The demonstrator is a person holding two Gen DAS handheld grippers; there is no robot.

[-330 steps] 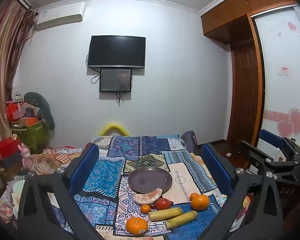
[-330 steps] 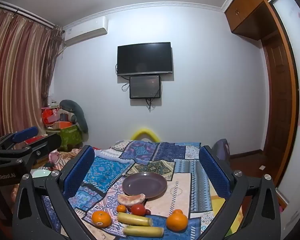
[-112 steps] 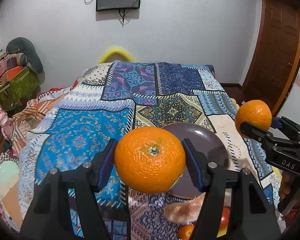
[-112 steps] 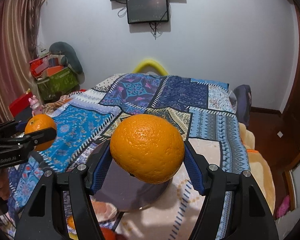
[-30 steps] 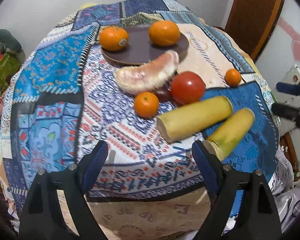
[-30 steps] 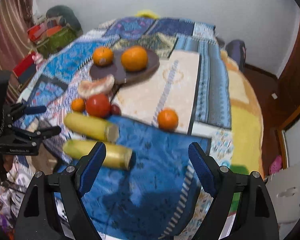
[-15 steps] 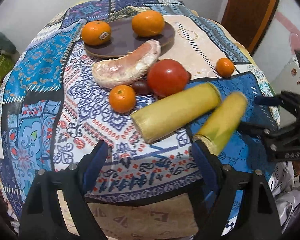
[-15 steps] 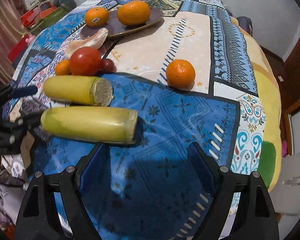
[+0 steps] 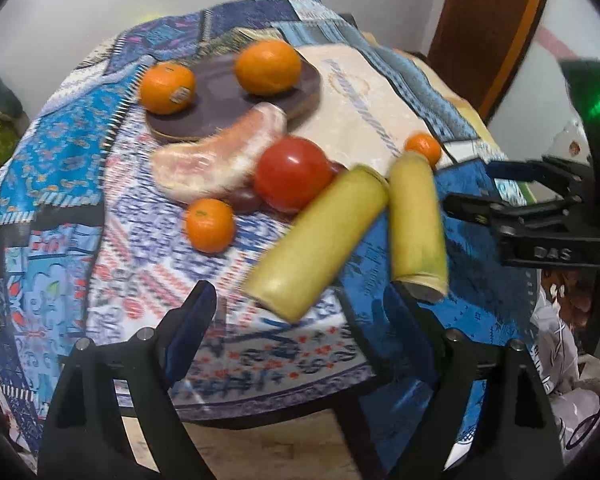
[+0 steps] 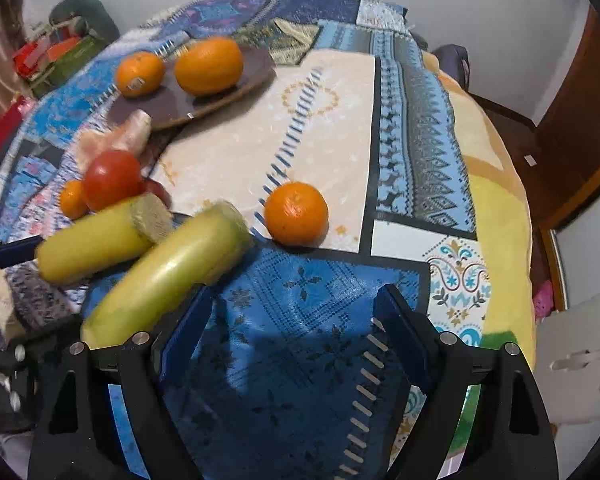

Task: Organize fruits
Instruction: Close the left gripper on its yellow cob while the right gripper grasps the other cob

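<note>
Two oranges [image 9: 166,87] [image 9: 268,66] sit on a dark plate [image 9: 220,108]. In front of the plate lie a peeled pomelo segment [image 9: 220,156], a red tomato [image 9: 292,172], a dark grape [image 9: 244,200], a small tangerine [image 9: 210,225] and two yellow sugarcane pieces [image 9: 320,240] [image 9: 416,220]. Another tangerine [image 10: 296,213] lies apart to the right. My left gripper [image 9: 296,312] is open, just below the left sugarcane piece. My right gripper [image 10: 292,308] is open and empty; its left finger is beside the nearer sugarcane piece [image 10: 168,272].
A patterned patchwork cloth [image 10: 340,112] covers the round table. The table edge is close below both grippers. A wooden door [image 9: 492,32] stands at the right. Cluttered boxes [image 10: 48,56] sit at the far left.
Both grippers have moved closer to the sugarcane pieces. The sugarcane piece on the right has swung, with its near end toward the table edge. The oranges stay on the plate.
</note>
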